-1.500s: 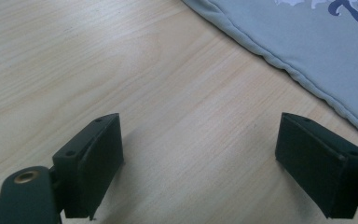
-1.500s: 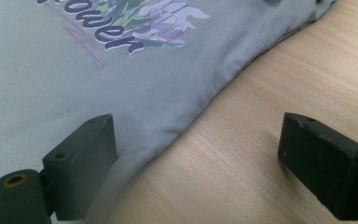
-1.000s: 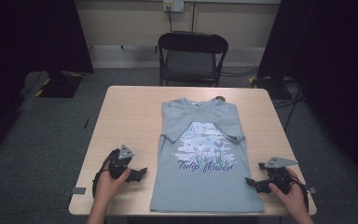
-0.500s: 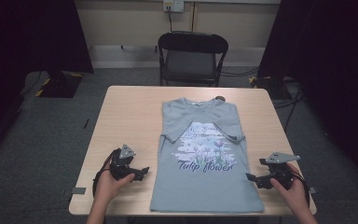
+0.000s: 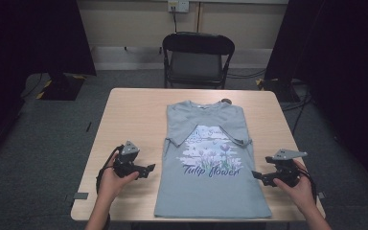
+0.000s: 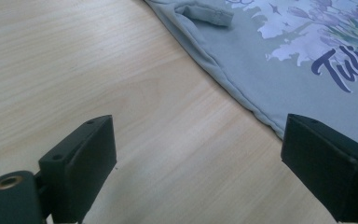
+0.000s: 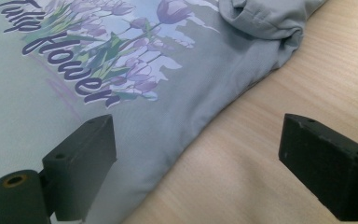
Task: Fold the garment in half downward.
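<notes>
A grey-blue T-shirt with a tulip print lies flat on the wooden table, collar at the far side and both sleeves folded in. My left gripper rests on the table just left of the shirt's left edge and points at it. In the left gripper view the shirt lies ahead of the left gripper. Its jaws are open but have just been closing a little, with bare wood between them. My right gripper is open at the shirt's right edge. In the right gripper view the right gripper straddles the hem of the shirt.
A black folding chair stands behind the table's far edge. A small dark object sits by the collar at that edge. Bare wood lies left of the shirt, a narrower strip on its right. Cables trail on the floor at the right.
My right hand has lifted slightly beside the shirt's right edge. The left hand and the shirt have stayed in place.
</notes>
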